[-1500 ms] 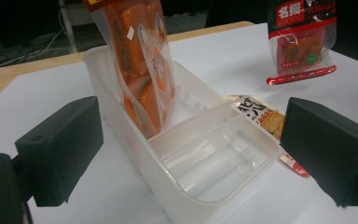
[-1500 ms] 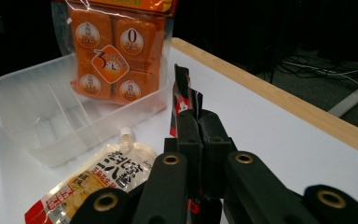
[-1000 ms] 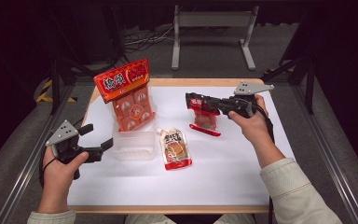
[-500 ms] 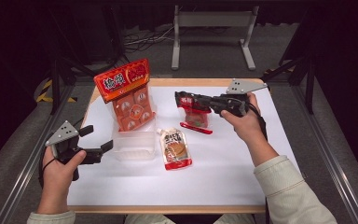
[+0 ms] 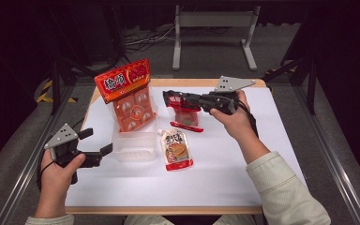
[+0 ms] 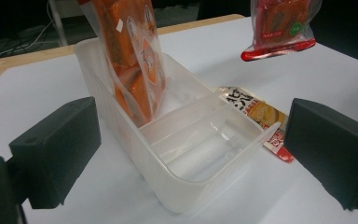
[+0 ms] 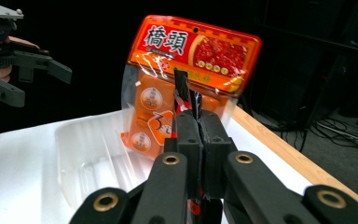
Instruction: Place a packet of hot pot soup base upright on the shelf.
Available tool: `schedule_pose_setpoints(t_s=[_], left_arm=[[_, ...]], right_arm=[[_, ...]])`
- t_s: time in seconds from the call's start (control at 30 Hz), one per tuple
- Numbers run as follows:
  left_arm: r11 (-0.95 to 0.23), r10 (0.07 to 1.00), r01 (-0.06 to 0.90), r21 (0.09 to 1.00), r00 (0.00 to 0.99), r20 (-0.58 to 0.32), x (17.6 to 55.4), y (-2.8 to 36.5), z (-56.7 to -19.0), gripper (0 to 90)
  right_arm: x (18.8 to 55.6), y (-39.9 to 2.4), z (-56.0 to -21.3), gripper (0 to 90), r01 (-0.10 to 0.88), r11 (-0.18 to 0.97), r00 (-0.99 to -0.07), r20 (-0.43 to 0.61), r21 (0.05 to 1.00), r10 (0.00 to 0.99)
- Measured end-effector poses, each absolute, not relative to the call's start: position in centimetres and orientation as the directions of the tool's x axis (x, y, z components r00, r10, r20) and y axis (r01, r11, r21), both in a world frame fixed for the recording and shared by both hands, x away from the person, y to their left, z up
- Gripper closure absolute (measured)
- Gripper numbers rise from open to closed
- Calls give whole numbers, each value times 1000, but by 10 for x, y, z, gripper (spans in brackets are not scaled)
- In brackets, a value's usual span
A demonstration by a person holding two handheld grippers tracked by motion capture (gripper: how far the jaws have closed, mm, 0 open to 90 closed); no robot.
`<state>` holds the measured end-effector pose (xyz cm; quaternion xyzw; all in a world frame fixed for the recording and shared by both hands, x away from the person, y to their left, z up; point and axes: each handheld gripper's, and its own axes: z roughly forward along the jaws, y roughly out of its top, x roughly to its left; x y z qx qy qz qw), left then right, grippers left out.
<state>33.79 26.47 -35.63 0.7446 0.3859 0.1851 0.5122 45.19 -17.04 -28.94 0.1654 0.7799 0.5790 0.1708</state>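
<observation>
Print on the small red pouch [image 5: 184,108] is too small to read, and the right claw [image 5: 168,97] hides its top edge, pressed together on it and holding it off the counter [image 5: 281,140] just beside the clear tub [image 5: 133,146]. One tall orange packet [image 5: 130,93] stands in the tub's far compartment; the near compartments hold nothing. Three packs in all, the third a flat sachet [image 5: 176,149] lying just beside the tub; the left claw [image 5: 98,143] is spread, on the tub's other side.
</observation>
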Motion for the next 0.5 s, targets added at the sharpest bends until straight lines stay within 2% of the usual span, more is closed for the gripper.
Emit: schedule_pose_setpoints(t_s=[0.5], left_arm=[[-183, 767, 384, 905, 632, -112, 332, 268, -357, 45]], right_arm=[[458, -123, -286, 895, 12, 305, -920, -109, 952, 377]])
